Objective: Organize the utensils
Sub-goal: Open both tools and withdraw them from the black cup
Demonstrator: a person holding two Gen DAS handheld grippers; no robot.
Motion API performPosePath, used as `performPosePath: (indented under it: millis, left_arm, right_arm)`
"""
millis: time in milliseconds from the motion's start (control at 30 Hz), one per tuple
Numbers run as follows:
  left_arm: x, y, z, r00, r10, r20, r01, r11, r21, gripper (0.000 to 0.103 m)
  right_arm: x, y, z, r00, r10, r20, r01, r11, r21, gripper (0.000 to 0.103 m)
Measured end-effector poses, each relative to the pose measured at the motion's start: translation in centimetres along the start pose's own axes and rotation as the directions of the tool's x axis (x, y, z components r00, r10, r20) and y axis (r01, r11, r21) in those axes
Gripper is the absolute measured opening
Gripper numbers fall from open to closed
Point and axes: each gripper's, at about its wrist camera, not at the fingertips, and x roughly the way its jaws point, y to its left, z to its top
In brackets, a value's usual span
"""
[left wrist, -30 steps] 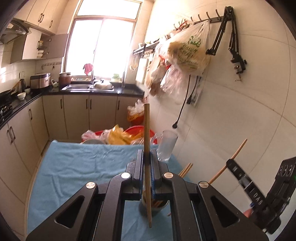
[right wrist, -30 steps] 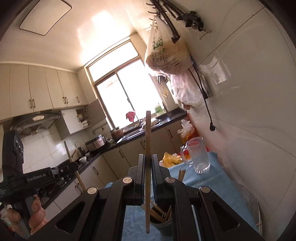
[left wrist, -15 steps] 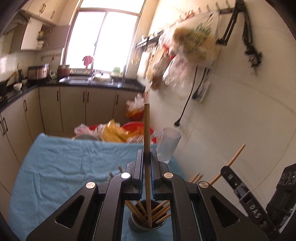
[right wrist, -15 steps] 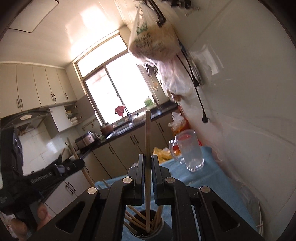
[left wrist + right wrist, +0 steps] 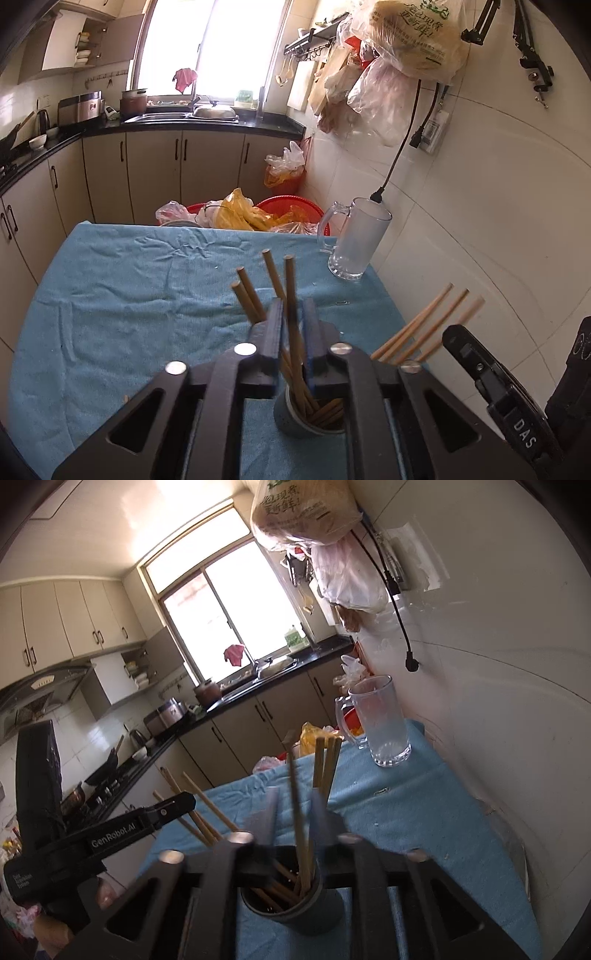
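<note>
Readable markings only.

- Right gripper [image 5: 524,406], seen from the left wrist view at the near right: white letters "DAS" on its black finger [image 5: 526,437].
- Left gripper [image 5: 122,830], seen from the right wrist view at the near left: "GenRobot.AI" in white along its finger [image 5: 113,835]; small white print on the body below, too small to read.
- Plastic bag [image 5: 303,509] hanging on the right wall: green Chinese characters, "现煮" and "更新鲜" legible.

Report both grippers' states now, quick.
Left gripper: fingers open, a chopstick loose between them.
Right gripper: fingers open, a chopstick loose between them.
</note>
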Motion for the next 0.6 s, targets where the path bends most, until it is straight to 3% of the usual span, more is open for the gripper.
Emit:
performPosePath:
  millis: [33, 133, 267, 300, 433, 600]
  left_arm:
    - [-0.5, 0.2, -0.1, 1.0, -0.008, 0.003, 0.008, 1.0, -0.005, 0.031]
    - [-2.3, 0.2, -0.3, 0.999, -0.007, 0.038, 0.007, 1.0, -0.003, 0.042]
    - [-5.4, 1.2, -1.1, 0.997, 0.01, 0.083, -0.008, 1.0, -0.019, 0.064]
    - [-6.2, 1.6, -1.4, 0.995, 0.022, 0.096, -0.02, 0.999, -0.029, 0.07]
    - [-8.6, 4.1, -3.1, 0.995, 0.054, 0.085, -0.05, 0.998, -0.045, 0.075]
    - [-9.6, 8.3, -6.5, 0.993, 0.117, -0.002, -0.117, 0.991, -0.069, 0.075]
  right_arm:
    - [-0.4, 0.0, 0.0, 1.0, -0.009, 0.013, 0.009, 1.0, 0.003, 0.05]
    - [-2.0, 0.2, 0.2, 0.998, -0.016, 0.053, 0.017, 1.0, -0.011, 0.054]
    - [-4.0, 0.3, -0.2, 0.994, -0.081, 0.075, 0.083, 0.996, -0.019, 0.085]
    - [-4.6, 0.3, -0.4, 0.991, -0.109, 0.08, 0.111, 0.994, -0.024, 0.089]
    - [-5.1, 0.7, -1.9, 0.983, -0.18, 0.025, 0.182, 0.981, -0.064, 0.094]
    - [-4.0, 1.8, -5.1, 0.98, -0.171, -0.104, 0.159, 0.98, -0.119, 0.094]
